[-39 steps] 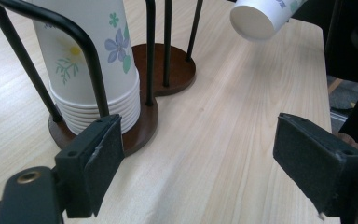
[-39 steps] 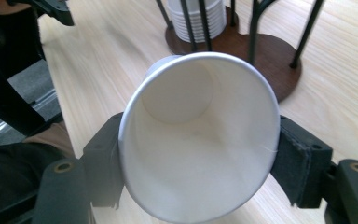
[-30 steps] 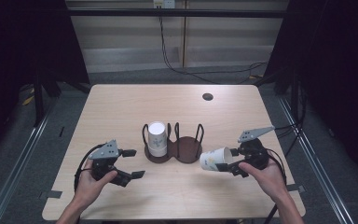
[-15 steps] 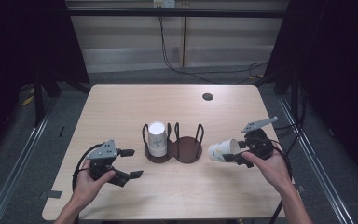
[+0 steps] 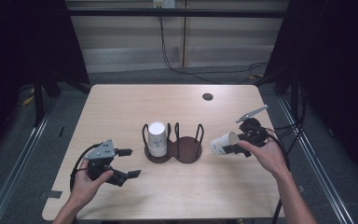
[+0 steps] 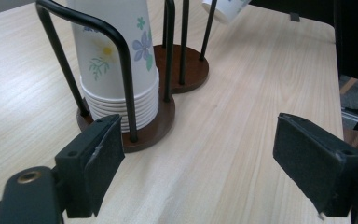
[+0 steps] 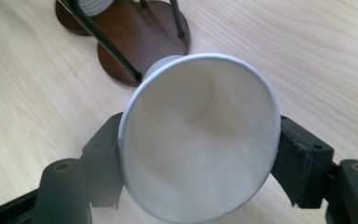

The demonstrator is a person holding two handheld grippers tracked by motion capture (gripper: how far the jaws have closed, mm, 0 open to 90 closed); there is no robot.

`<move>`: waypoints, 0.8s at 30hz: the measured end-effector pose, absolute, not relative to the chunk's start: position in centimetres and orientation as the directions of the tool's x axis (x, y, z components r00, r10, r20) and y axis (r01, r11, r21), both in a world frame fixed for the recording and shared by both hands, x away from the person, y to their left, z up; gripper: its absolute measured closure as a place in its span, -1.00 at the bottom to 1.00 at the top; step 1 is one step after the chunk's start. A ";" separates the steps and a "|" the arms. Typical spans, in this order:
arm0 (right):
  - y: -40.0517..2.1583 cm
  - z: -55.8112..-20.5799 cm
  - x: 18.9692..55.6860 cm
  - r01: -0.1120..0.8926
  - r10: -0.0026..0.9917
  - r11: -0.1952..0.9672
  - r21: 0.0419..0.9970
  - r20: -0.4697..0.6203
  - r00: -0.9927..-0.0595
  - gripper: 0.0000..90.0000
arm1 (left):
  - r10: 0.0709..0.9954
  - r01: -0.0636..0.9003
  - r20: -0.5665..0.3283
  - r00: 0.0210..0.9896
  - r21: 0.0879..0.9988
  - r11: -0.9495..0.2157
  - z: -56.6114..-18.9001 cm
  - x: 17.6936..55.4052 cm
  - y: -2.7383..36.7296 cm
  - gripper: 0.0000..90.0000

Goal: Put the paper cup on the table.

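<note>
Right gripper (image 7: 200, 154) fingers are clamping a paper cup (image 5: 223, 142) by its rim, tipped sideways just right of the holder (image 5: 173, 148) for stacking, while left gripper (image 5: 121, 163) is idling with fingers wide apart near the cup stack (image 6: 116, 60).

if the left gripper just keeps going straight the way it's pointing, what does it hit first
Probably the cup holder: its near wire loop and brown base, with the stack of paper cups right behind. The left gripper is open and holds nothing; the depth is hard to judge.
</note>
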State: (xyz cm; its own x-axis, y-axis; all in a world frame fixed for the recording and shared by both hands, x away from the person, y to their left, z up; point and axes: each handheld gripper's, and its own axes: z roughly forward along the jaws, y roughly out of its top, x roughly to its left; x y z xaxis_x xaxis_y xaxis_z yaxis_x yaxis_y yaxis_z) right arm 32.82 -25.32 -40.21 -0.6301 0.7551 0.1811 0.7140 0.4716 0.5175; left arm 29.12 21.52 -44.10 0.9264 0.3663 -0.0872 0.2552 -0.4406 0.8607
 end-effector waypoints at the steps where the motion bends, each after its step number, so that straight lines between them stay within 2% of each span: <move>1: -25.3 -40.2 33.0 0.718 0.761 0.473 0.511 0.174 -0.625 -0.38 | 0.364 0.254 -0.086 0.927 0.860 -0.442 -44.1 29.1 21.5 -0.64; 14: -24.6 -39.2 34.9 0.743 0.790 0.508 0.435 0.109 -0.603 -0.37 | 0.353 0.250 -0.085 0.932 0.857 -0.452 -44.2 29.1 21.5 -0.64; 24: -23.6 -39.8 36.4 0.778 0.807 0.532 0.334 0.081 -0.586 -0.39 | 0.367 0.269 -0.101 0.925 0.854 -0.445 -44.5 29.3 22.0 -0.64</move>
State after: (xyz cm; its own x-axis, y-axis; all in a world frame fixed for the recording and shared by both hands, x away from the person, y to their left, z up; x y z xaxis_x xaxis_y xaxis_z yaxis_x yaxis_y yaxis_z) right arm 36.45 -23.56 -39.78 -0.5856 0.8065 0.0810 0.7785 0.5317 0.3336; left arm 29.29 21.96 -44.47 0.9249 0.3665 -0.1007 0.2693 -0.4448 0.8542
